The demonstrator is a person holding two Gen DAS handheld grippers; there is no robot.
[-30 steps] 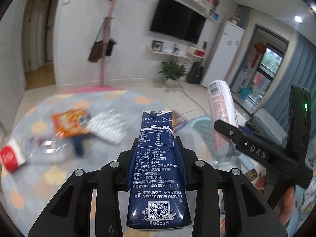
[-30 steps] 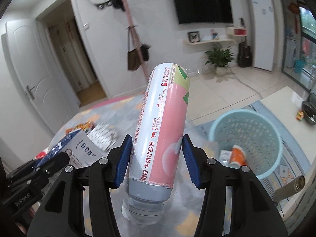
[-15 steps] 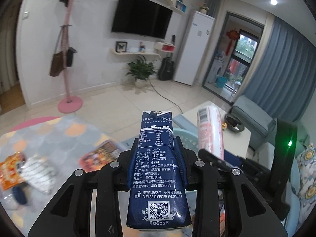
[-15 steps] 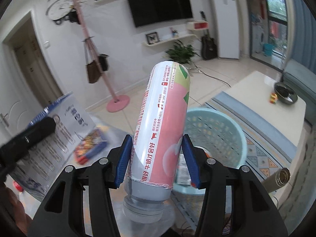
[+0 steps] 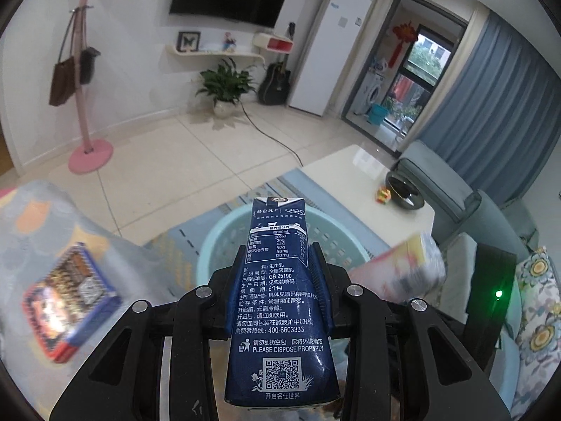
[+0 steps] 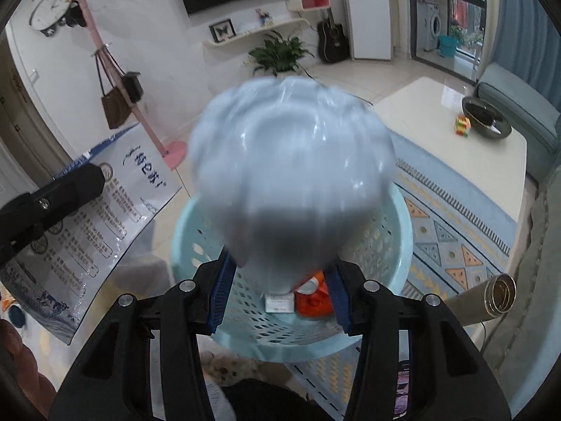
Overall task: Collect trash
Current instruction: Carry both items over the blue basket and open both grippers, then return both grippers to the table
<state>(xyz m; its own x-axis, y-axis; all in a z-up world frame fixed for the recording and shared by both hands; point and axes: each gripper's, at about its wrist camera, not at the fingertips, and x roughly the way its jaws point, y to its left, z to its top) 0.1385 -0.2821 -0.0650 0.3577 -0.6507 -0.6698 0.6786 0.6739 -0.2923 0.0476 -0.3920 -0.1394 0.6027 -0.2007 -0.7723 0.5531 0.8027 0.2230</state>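
My left gripper (image 5: 278, 273) is shut on a dark blue milk carton (image 5: 280, 301) and holds it above the near rim of the light blue laundry basket (image 5: 217, 242). My right gripper (image 6: 278, 280) has its jaws spread wide over the same basket (image 6: 399, 231). The pink bottle (image 6: 291, 172) is blurred, bottom toward the camera, falling free between the jaws. It also shows as a pink blur in the left wrist view (image 5: 396, 270). Orange and white trash (image 6: 305, 301) lies in the basket. The carton shows at the left of the right wrist view (image 6: 105, 217).
A colourful snack packet (image 5: 70, 298) lies on the patterned mat at the left. A white coffee table (image 6: 455, 140) with a dark bowl stands right of the basket. A grey sofa (image 5: 455, 203) is behind it. A pink coat stand (image 5: 84, 70) is at the back.
Both grippers swung right and over the basket. My right gripper opened and let the pink bottle go; it now tumbles down toward the basket. The left still holds the carton.
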